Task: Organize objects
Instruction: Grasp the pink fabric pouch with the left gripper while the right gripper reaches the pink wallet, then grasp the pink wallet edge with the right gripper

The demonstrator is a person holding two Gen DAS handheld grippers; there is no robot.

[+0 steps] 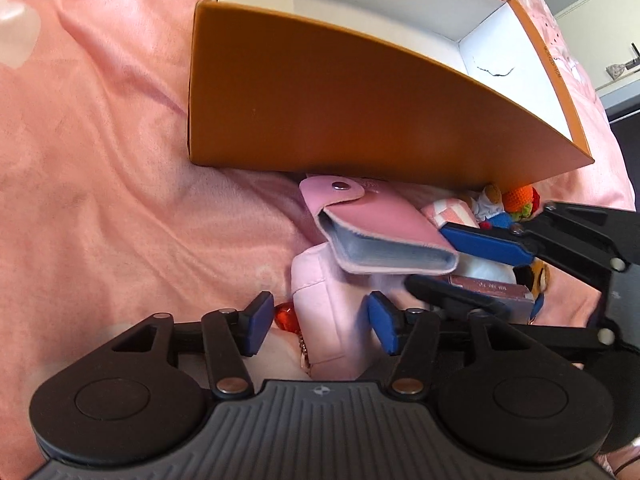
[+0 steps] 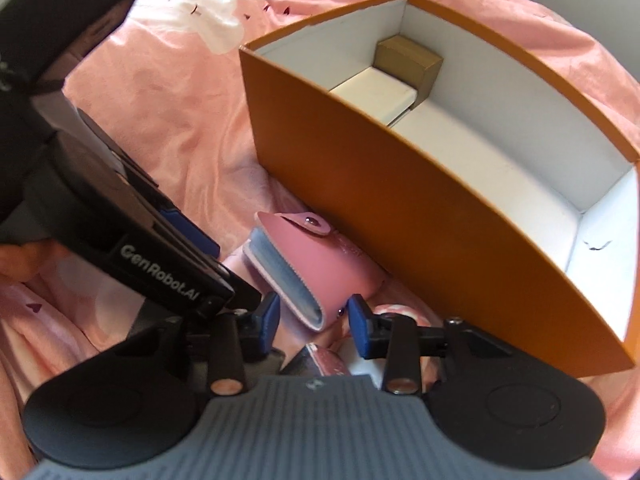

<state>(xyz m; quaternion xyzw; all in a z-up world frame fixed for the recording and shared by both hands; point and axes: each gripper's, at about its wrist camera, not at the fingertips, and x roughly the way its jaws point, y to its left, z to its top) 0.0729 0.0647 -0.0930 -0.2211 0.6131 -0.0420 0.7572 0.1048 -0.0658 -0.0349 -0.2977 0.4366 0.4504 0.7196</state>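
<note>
The pink snap-flap card wallet with pale blue sleeves [image 2: 308,264] leans against the near wall of the orange cardboard box with a white inside [image 2: 400,184], on top of a small heap of loose things on the bed. The right tool [image 2: 314,320] has its blue pads either side of the wallet's lower end, with a sliver of gap showing on each side, so it reads as open around the wallet and not yet pressing. The left tool [image 1: 320,322] is open as well, its pads straddling a pale pink fabric pouch [image 1: 328,304] without touching it, a red faceted bead [image 1: 286,316] just beside its left pad. To do this step well, I would close the right tool squarely on the wallet's thick spine side, so the slippery sleeves do not fan out, then lift clear of the box wall before moving over it into the free floor inside, away from the small brown carton [image 2: 408,60] and the white flat box [image 2: 376,92] in the far corner. The left tool should keep out of that path. The surface is a soft, wrinkled pink bedsheet [image 1: 100,160], so things may tip or slide. Beyond the bed, a grey wall and a shelf show faintly at far right.
</note>
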